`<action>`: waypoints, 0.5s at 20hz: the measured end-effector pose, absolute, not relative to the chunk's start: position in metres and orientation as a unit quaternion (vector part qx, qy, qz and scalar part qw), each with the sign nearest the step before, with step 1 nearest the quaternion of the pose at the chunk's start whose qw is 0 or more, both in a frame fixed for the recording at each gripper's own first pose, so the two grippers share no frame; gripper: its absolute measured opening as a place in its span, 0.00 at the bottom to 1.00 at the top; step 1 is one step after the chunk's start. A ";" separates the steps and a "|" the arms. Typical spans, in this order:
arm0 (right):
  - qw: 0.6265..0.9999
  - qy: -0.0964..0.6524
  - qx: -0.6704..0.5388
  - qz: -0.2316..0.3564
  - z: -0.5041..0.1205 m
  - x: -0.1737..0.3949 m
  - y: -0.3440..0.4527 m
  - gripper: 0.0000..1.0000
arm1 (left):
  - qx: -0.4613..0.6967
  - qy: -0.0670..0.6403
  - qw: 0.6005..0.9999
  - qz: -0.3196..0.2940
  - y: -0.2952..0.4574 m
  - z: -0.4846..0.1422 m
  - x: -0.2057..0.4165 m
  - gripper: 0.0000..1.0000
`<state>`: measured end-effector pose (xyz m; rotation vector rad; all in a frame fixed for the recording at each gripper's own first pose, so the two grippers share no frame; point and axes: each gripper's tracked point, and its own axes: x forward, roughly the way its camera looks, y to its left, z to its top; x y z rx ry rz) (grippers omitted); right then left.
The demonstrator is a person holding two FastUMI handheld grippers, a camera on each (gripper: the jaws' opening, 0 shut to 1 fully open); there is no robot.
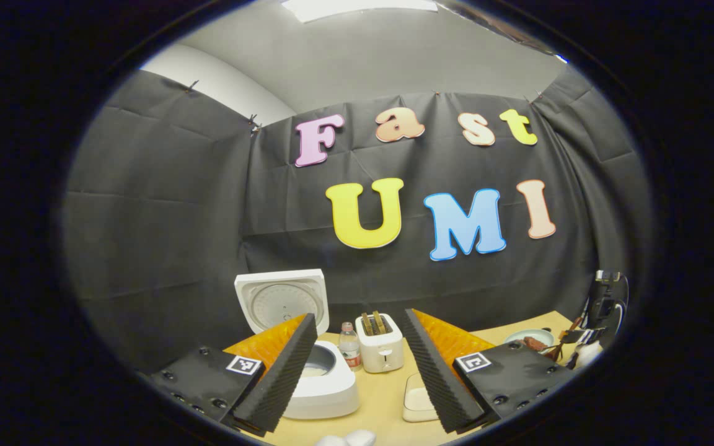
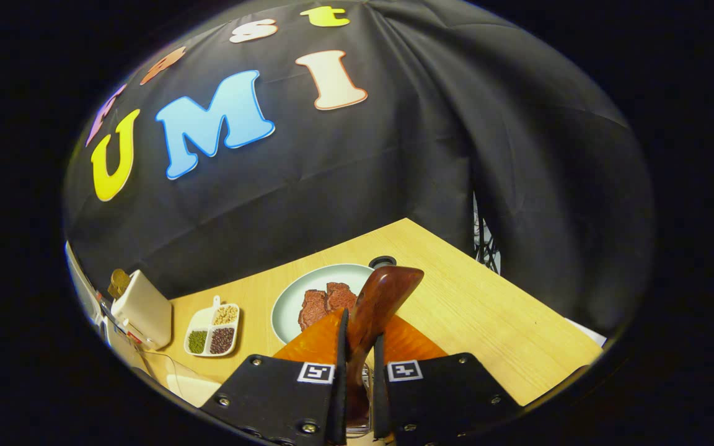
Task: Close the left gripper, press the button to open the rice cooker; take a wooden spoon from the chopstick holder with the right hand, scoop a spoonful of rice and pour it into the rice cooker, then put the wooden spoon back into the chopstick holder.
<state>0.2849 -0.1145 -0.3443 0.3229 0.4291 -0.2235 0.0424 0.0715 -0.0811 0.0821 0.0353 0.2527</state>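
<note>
- Spoon first: the right gripper point(image 2: 357, 365) has both fingers pressed on the wooden spoon point(image 2: 377, 303) in the right gripper view, the jaws nearly together around its shaft.
- Long axis of the spoon runs from about 6 o'clock, down between the fingers, up towards 1 o'clock, ending in the broad rounded end above the fingertips.
- Whether its lower end is clear of the chopstick holder cannot be told; a pale rim shows just under the jaws, too hidden to name.
- Beyond the spoon, at roughly 11 o'clock from it, sits a plate point(image 2: 295, 288) with brown meat pieces; farther to 9 o'clock a three-compartment dish of grains and beans point(image 2: 211, 333) and a white toaster point(image 2: 142, 308), all on the wooden table point(image 2: 487, 316).
- In the left gripper view the left gripper point(image 1: 357, 371) has its fingers well apart and holds nothing.
- The rice cooker point(image 1: 326, 384) stands at about 7 o'clock in that view, just behind the left finger, its lid point(image 1: 282, 297) raised upright, so the opening step looks done.
- A small bottle point(image 1: 349, 345) and the toaster point(image 1: 380, 350) stand between the fingers, farther back.
- Judgement: the cooker lies off to the right gripper's 9 o'clock side, past the toaster, so the spoon must travel leftwards once it has rice.
</note>
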 end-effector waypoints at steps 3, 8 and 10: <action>0.959 0.214 0.152 -0.107 -0.342 0.283 -0.114 0.17 | 0.041 0.020 0.991 0.123 0.071 -0.081 0.043 0.99; 0.965 0.197 0.141 -0.101 -0.318 0.280 -0.107 0.17 | 0.043 0.016 0.991 0.126 0.076 -0.081 0.039 0.99; 0.970 0.190 0.121 -0.095 -0.299 0.278 -0.101 0.17 | 0.046 0.016 0.990 0.129 0.080 -0.080 0.035 0.99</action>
